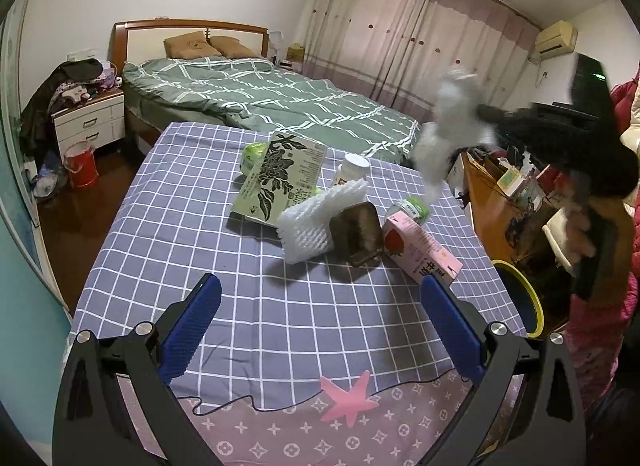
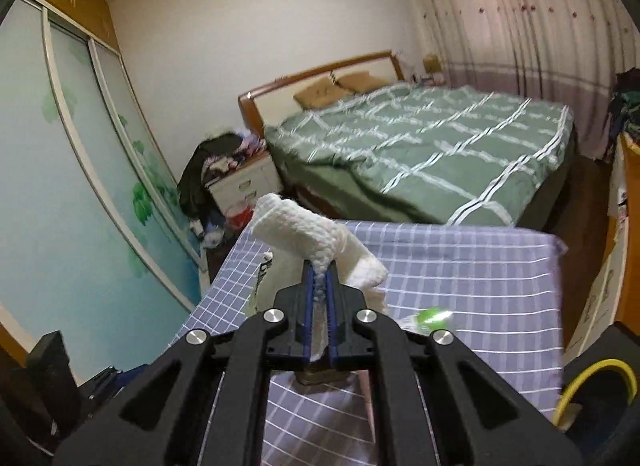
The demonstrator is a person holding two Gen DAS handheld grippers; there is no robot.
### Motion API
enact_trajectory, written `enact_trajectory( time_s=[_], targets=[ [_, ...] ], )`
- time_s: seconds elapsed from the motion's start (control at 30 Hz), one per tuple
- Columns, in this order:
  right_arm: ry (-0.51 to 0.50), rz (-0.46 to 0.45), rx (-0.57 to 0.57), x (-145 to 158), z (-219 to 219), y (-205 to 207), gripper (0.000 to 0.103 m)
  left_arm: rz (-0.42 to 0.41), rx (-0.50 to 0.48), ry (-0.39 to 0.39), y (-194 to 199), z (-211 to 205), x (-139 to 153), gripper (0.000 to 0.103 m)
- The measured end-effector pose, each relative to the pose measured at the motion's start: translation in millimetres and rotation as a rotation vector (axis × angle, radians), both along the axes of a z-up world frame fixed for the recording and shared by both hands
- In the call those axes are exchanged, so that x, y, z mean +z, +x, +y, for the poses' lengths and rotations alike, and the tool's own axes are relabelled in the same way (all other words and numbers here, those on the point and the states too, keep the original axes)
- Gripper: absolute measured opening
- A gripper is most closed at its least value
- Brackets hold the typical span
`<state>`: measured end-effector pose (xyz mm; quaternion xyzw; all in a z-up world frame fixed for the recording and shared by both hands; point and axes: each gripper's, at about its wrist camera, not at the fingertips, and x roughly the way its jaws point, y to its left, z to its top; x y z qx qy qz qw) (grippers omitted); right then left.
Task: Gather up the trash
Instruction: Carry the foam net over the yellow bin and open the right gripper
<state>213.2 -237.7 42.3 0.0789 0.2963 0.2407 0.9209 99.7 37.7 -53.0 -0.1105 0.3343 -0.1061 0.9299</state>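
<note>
Your counter (image 1: pixel 168 225), draped in a blue checked cloth, fills most of the left wrist view, with the green-quilted bed (image 1: pixel 280 97) behind it and pink curtains (image 1: pixel 400 25) along the far wall. At the counter's right edge sits a dark bin with a yellow rim (image 1: pixel 536 306), low and near the corner.

The trash is clustered around the middle of the counter. The biggest piece is a green box printed with black flowers (image 1: pixel 280 177), tilted up on one edge. Just in front of it lies a white foam net sleeve (image 1: pixel 316 221), touching a small dark tin (image 1: pixel 356 234) that stands propped open beside it. To the right of the tin a pink carton with a strawberry picture (image 1: pixel 420 254) lies on its side. Behind these you have a white bottle (image 1: pixel 352 167) and two green-labelled bottles, one behind the box (image 1: pixel 254 153) and one beside the carton (image 1: pixel 414 207).

Your left tongs (image 1: pixel 320 322) are released, blue pads wide apart over bare cloth, holding nothing.

Your right tongs (image 2: pixel 319 290) are clenched on a white crumpled foam wrap (image 2: pixel 296 229), which sticks out beyond the pads. From the left wrist view that wrap (image 1: pixel 448 117) hangs in the air, blurred, well above the counter's right side and up from the bin.
</note>
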Motion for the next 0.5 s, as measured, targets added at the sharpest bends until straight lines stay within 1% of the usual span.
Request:
enact_trajectory(
  time_s=[0.13, 0.27, 0.4, 0.5],
  targets=[
    [-0.001, -0.04, -0.077, 9, -47, -30, 0.006, 0.008, -0.021, -0.001, 2, -10, -2, 0.098],
    [-0.02, -0.037, -0.183, 2, -95, -51, 0.006, 0.014, -0.047, 0.009, 5, -25, -4, 0.098],
    [-0.056, -0.006, -0.329, -25, -148, -69, 0.006, 0.024, -0.083, 0.016, 8, -43, -6, 0.098],
    [-0.071, 0.048, -0.44, -54, -188, -75, 0.007, 0.034, -0.111, 0.026, 10, -58, -8, 0.098]
  ],
)
